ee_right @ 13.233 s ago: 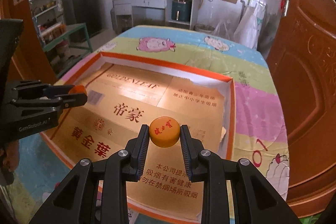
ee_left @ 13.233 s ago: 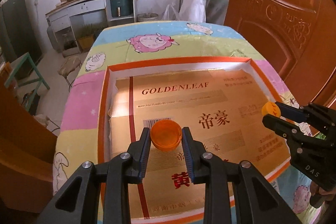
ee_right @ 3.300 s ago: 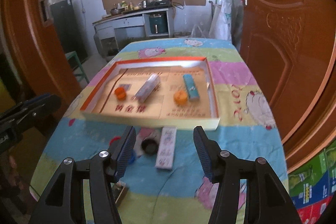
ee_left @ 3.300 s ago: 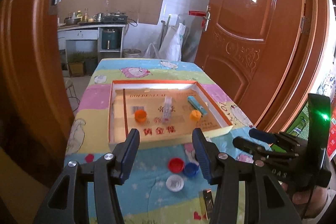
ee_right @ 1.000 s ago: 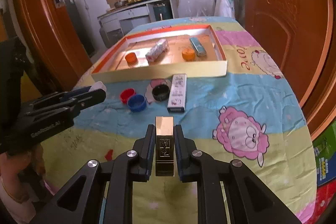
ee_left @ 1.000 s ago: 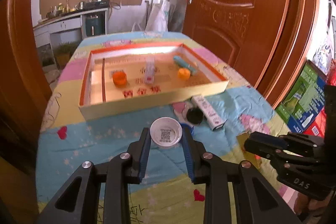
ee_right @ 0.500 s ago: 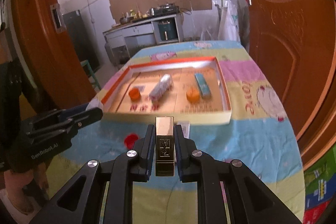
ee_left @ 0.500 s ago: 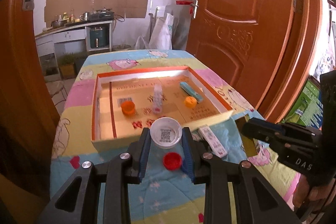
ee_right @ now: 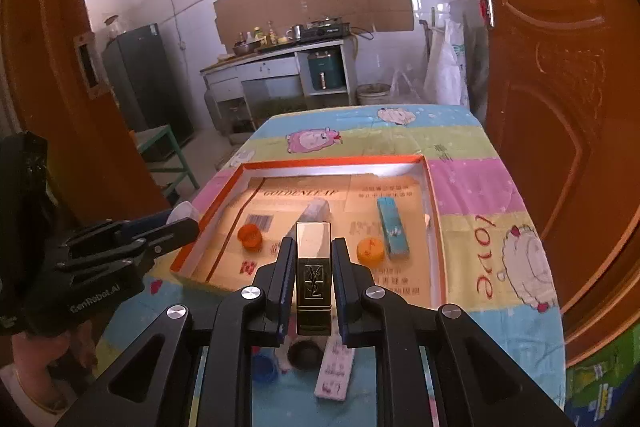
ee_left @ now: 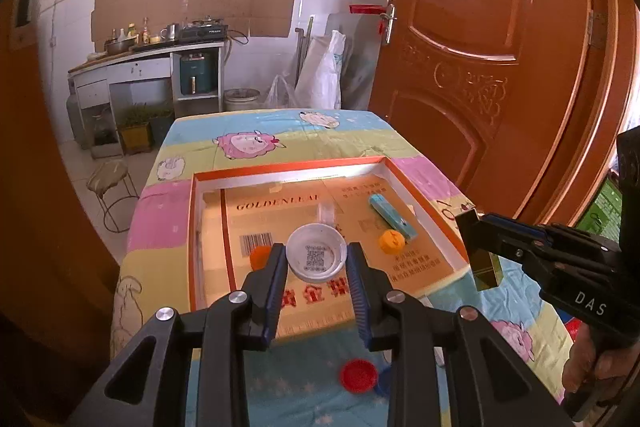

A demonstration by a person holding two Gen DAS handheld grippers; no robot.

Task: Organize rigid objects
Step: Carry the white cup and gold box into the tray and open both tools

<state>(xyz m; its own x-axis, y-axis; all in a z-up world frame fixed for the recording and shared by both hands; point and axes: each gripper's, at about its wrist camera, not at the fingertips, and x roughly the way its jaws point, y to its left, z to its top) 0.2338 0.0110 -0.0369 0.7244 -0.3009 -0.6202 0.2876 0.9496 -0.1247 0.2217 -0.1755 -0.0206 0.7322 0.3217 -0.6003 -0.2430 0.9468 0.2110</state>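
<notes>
Claws are both rising off the surface (ee_left: 256, 399) loaded: left claw (ee_left: 316, 259) is clamping the white cap (ee_left: 316, 253), right claw (ee_right: 314, 269) the gold lipstick case (ee_right: 314, 275), now hanging over the cardboard tray (ee_left: 424, 195)'s near edge, so placing inside looks next.

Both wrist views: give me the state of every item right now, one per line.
white cap: gripped in left gripper, open side up.
gold case: clamped upright in right gripper.
tray: open, holding two orange caps, teal box, clear bottle.
teal box: lying flat in tray.
red cap: loose on cloth.
white packet: flat on cloth.
</notes>
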